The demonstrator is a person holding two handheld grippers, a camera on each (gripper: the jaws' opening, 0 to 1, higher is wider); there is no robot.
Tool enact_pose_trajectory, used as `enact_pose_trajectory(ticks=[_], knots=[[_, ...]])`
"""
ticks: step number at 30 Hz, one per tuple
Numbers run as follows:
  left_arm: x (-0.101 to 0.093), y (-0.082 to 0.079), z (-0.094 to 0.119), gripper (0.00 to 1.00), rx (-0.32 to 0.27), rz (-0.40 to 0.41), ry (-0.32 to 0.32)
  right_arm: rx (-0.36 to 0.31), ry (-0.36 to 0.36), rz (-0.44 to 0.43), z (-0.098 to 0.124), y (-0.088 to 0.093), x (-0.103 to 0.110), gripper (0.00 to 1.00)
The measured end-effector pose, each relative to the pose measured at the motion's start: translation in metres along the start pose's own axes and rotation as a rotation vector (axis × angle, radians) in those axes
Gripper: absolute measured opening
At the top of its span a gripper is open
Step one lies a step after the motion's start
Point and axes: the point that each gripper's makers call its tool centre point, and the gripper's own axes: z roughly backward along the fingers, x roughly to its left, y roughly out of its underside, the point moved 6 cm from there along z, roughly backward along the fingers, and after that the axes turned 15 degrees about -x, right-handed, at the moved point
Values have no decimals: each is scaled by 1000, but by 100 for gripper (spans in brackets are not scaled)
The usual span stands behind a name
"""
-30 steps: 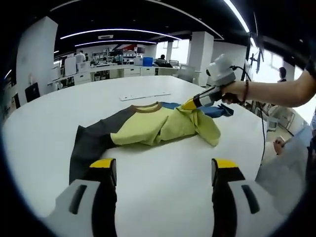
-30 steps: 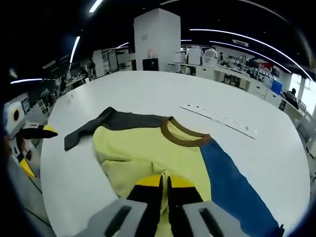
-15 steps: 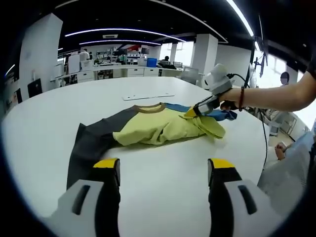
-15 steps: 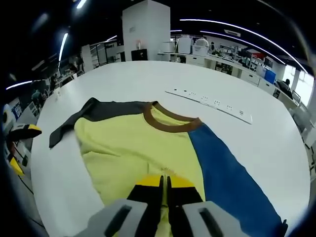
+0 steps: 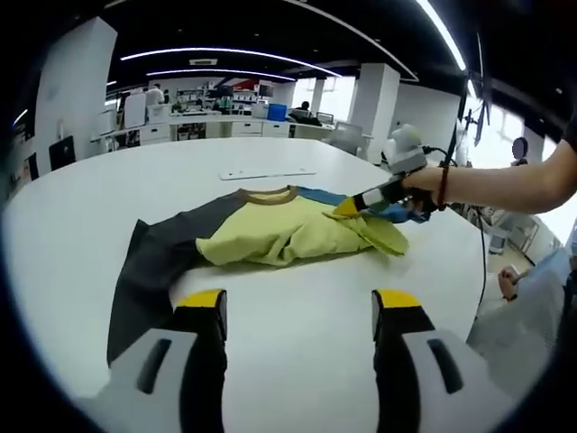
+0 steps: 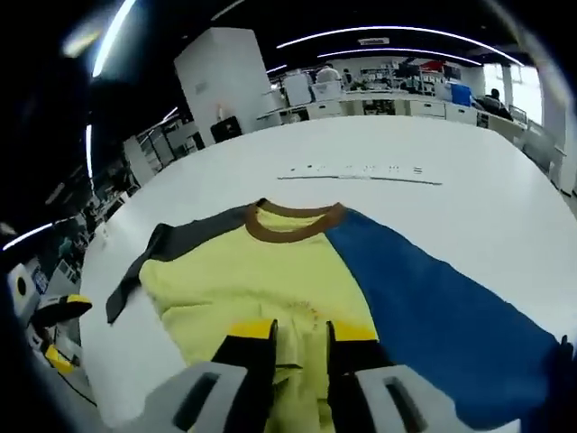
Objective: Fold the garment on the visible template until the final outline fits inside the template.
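A shirt with a yellow body [image 5: 279,236], brown collar [image 6: 293,225], dark grey sleeve [image 5: 149,271] and blue sleeve [image 6: 433,298] lies on the white round table [image 5: 90,207]. Its yellow hem is bunched toward the blue side. My right gripper [image 6: 302,332] sits low over the hem, jaws parted, yellow cloth lying between them; in the left gripper view this right gripper [image 5: 348,207] comes in from the right in a hand. My left gripper [image 5: 299,302] hovers open over bare table, short of the shirt, and appears as the left gripper [image 6: 56,332] at the far left edge.
A long white strip [image 5: 266,174] lies on the table beyond the collar, the same white strip [image 6: 361,171] in the right gripper view. The person's arm [image 5: 505,185] reaches over the table's right edge. Desks, pillars and people stand far behind.
The right gripper lowered the lifted yellow hem onto the table and its jaws went from shut to parted. The shirt lies flatter. The left gripper stayed open, shifting only slightly.
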Motion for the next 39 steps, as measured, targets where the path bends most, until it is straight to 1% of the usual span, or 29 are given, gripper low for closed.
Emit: enact_pose_trajectory(ticks=[3,5,8,10,12,15,19,21,25,27,31,34,36,37,38,39], knots=[[-7,-2,-8,58,-6,20,11,-14,-17,3,13,-3,4,31],[-12,-4,-16,56,-21,47,15,-25,-44,5,24,-5,10,35],[-19,-8,-28,54,-37,50,25,-34,-90,27,42,-7,20,43],[-24,-10,-35,53,-44,51,34,-28,-112,34,50,-6,25,50],[-28,-10,-42,52,-47,49,47,-22,-142,40,60,-5,30,52],[-32,-5,-50,50,-30,45,61,-23,-171,71,76,-4,36,52],[-37,1,-60,48,-12,42,74,-6,-196,113,94,6,43,51],[-40,3,-65,46,-11,42,80,7,-210,125,100,12,47,51],[-46,6,-75,37,-9,38,101,25,-219,162,110,25,53,46],[-49,8,-82,37,-3,29,110,37,-235,190,113,31,58,44],[-55,9,-95,34,-1,13,131,36,-226,239,114,40,63,34],[-58,10,-103,33,0,11,140,37,-216,245,114,44,64,31],[-61,12,-109,32,6,10,149,44,-196,277,115,47,63,28],[-63,14,-114,31,15,10,154,34,-169,300,115,48,62,27],[-64,16,-116,30,21,9,156,27,-164,324,115,49,62,25],[-65,17,-119,29,24,6,157,28,-162,324,115,52,65,24]])
